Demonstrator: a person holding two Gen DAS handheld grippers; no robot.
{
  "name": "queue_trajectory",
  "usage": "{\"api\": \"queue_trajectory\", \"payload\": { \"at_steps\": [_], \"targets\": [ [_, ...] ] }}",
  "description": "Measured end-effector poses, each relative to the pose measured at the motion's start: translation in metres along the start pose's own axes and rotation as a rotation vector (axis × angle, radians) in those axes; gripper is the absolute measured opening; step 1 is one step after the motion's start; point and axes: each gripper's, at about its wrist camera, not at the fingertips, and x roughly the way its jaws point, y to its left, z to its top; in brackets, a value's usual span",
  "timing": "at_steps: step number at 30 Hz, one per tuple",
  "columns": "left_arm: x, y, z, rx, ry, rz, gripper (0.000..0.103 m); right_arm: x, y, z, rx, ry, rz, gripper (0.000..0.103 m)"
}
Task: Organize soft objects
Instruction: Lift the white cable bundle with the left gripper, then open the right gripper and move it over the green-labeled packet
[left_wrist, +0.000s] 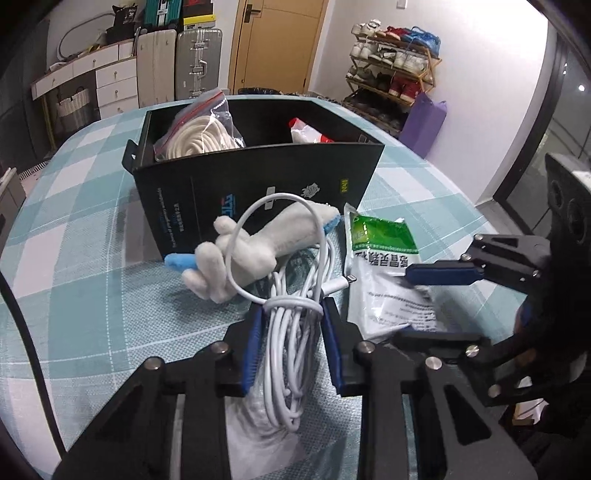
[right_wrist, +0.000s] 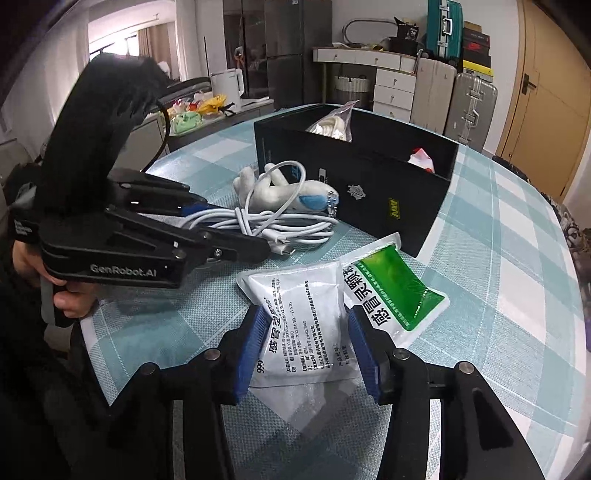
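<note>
Left gripper (left_wrist: 291, 317) fingers gripping white cable (left_wrist: 291, 354) before the black box (left_wrist: 258, 192); right gripper (right_wrist: 306, 332) fingers standing open, straddling white sachet (right_wrist: 299, 317); worktop (right_wrist: 498, 295) lying bare rightward.

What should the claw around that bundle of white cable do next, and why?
Probably lift the coiled white cable toward the black box. The left claw already brackets the coil, and the box behind it is open with room inside.
</note>
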Motion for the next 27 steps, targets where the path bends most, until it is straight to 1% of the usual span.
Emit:
{"api": "queue_trajectory", "payload": {
  "at_steps": [2, 5, 7, 9, 13, 14, 15, 16, 20, 21, 22, 25, 26, 27],
  "targets": [
    [-0.004, 0.001, 0.000, -0.006, -0.010, -0.017, 0.028, 0.001, 0.001, 0.000, -0.006, 0.004, 0.001, 0.048],
    [-0.008, 0.000, 0.000, 0.000, -0.021, -0.019, 0.028, 0.003, 0.004, -0.001, -0.016, 0.010, 0.001, 0.049],
    [-0.011, 0.000, 0.001, -0.004, -0.027, -0.018, 0.028, 0.005, 0.007, -0.001, -0.026, 0.019, -0.005, 0.052],
    [-0.014, 0.001, 0.002, -0.008, -0.036, -0.018, 0.028, 0.006, 0.009, 0.000, -0.035, 0.018, -0.002, 0.059],
    [-0.020, 0.003, 0.002, -0.016, -0.050, -0.020, 0.028, 0.008, 0.010, 0.001, -0.043, 0.021, -0.006, 0.059],
    [-0.020, 0.004, 0.002, -0.017, -0.052, -0.019, 0.028, 0.008, 0.010, 0.001, -0.045, 0.019, -0.008, 0.057],
    [-0.021, 0.004, 0.002, -0.019, -0.053, -0.018, 0.028, 0.008, 0.011, 0.001, -0.048, 0.016, -0.010, 0.048],
    [-0.021, 0.005, 0.002, -0.020, -0.054, -0.016, 0.028, 0.008, 0.011, 0.001, -0.051, 0.013, -0.002, 0.043],
    [-0.022, 0.005, 0.000, -0.026, -0.057, -0.013, 0.028, 0.004, 0.013, 0.000, -0.063, -0.002, 0.012, 0.032],
    [-0.021, 0.005, 0.000, -0.026, -0.056, -0.012, 0.028, 0.002, 0.013, -0.001, -0.060, -0.007, 0.020, 0.020],
    [-0.021, 0.005, 0.000, -0.028, -0.058, -0.011, 0.028, 0.002, 0.013, -0.001, -0.057, -0.004, 0.020, 0.017],
    [-0.020, 0.004, 0.000, -0.030, -0.057, -0.008, 0.028, 0.001, 0.015, -0.002, -0.064, -0.004, 0.026, 0.016],
    [-0.020, 0.004, 0.000, -0.031, -0.057, -0.007, 0.028, -0.001, 0.016, -0.002, -0.066, -0.010, 0.029, 0.018],
    [-0.020, 0.004, 0.000, -0.032, -0.056, -0.005, 0.028, -0.002, 0.017, -0.002, -0.062, -0.016, 0.025, 0.027]
  ]
}}
